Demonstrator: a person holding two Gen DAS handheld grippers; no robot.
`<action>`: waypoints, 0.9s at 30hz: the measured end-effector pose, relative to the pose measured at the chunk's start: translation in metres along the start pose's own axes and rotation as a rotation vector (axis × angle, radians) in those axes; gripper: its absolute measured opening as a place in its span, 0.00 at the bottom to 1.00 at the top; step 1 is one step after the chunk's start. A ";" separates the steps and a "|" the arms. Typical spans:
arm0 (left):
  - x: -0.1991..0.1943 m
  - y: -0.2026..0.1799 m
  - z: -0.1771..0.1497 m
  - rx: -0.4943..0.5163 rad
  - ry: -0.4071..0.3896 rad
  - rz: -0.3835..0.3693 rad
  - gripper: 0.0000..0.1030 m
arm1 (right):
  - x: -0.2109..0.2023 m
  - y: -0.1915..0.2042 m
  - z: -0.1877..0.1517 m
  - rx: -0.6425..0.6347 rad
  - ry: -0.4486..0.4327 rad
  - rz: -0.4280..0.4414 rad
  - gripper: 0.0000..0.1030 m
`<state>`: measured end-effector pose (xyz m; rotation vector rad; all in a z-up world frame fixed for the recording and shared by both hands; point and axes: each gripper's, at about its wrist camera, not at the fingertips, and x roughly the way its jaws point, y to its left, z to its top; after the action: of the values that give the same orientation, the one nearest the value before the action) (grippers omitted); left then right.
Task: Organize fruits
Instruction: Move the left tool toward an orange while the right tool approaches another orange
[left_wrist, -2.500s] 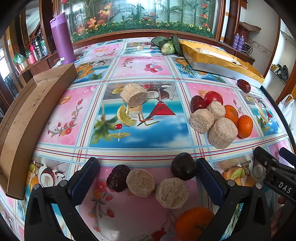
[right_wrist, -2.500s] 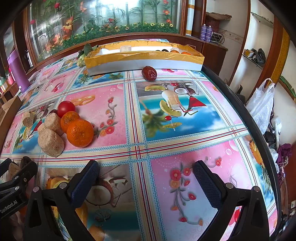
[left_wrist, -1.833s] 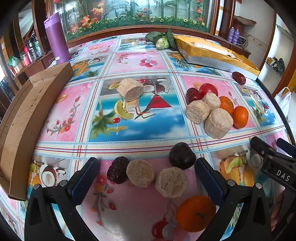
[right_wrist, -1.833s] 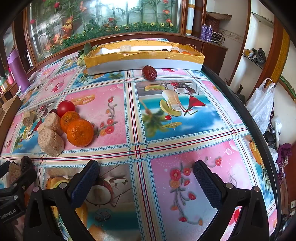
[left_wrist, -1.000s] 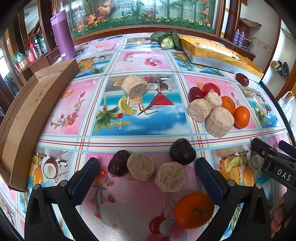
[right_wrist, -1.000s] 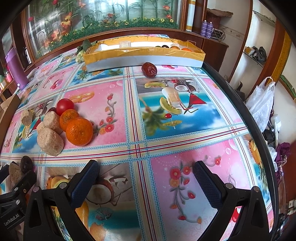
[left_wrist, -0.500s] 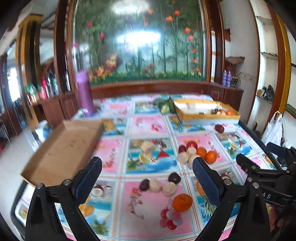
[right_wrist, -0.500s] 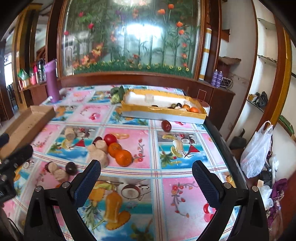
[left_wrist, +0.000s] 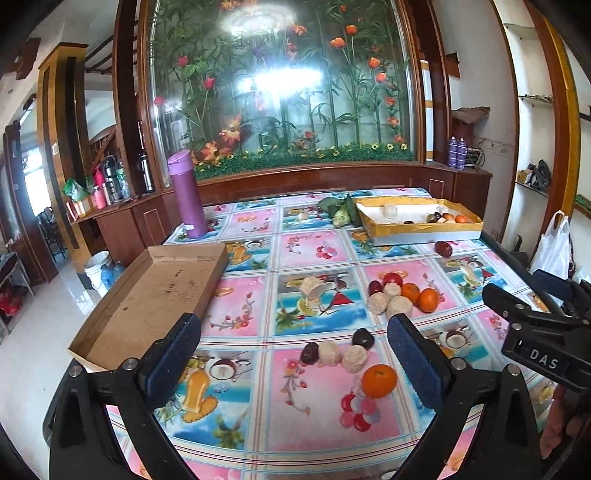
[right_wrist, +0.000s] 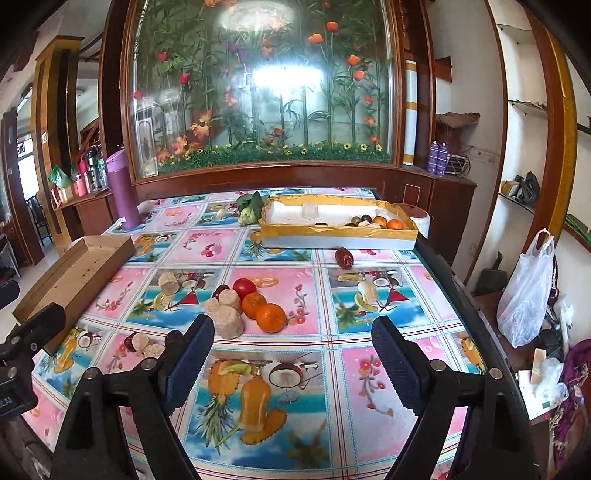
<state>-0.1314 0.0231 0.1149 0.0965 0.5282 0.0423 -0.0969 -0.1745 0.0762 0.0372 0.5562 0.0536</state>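
Observation:
My left gripper (left_wrist: 293, 354) is open and empty, held high above the table's near edge. Below it lie an orange (left_wrist: 378, 375), two tan cakes (left_wrist: 354, 358) and two dark fruits (left_wrist: 362, 338). A second pile with oranges (left_wrist: 428, 300), a red fruit (left_wrist: 392, 279) and tan cakes (left_wrist: 399, 307) lies further right. A lone tan cake (left_wrist: 311, 287) sits mid-table. My right gripper (right_wrist: 293, 356) is open and empty, high above the table's front right. The pile (right_wrist: 270, 316) lies ahead of it. A red date (right_wrist: 344, 257) lies before the yellow-rimmed tray (right_wrist: 340, 230) holding several fruits.
An empty brown cardboard tray (left_wrist: 155, 291) lies at the table's left edge. A purple bottle (left_wrist: 186, 194) stands at the back left. A leafy green fruit (left_wrist: 341, 212) lies beside the yellow tray. A white plastic bag (right_wrist: 528, 291) hangs off the right side.
Both grippers have risen and pulled back from just above the tabletop to a high view of the whole table. Both stay open and empty. The fruits have not moved.

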 end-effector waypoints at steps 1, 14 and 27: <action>0.000 0.001 -0.001 0.009 -0.002 0.015 0.98 | 0.000 0.001 0.000 0.000 0.000 0.004 0.87; 0.013 0.013 -0.008 -0.002 0.036 0.022 0.98 | 0.018 0.008 0.002 0.002 0.065 0.073 0.84; 0.043 0.018 -0.011 0.015 0.102 0.010 0.98 | 0.061 0.003 0.012 0.030 0.210 0.178 0.55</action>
<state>-0.0997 0.0443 0.0854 0.1119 0.6304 0.0530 -0.0387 -0.1676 0.0545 0.1111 0.7627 0.2249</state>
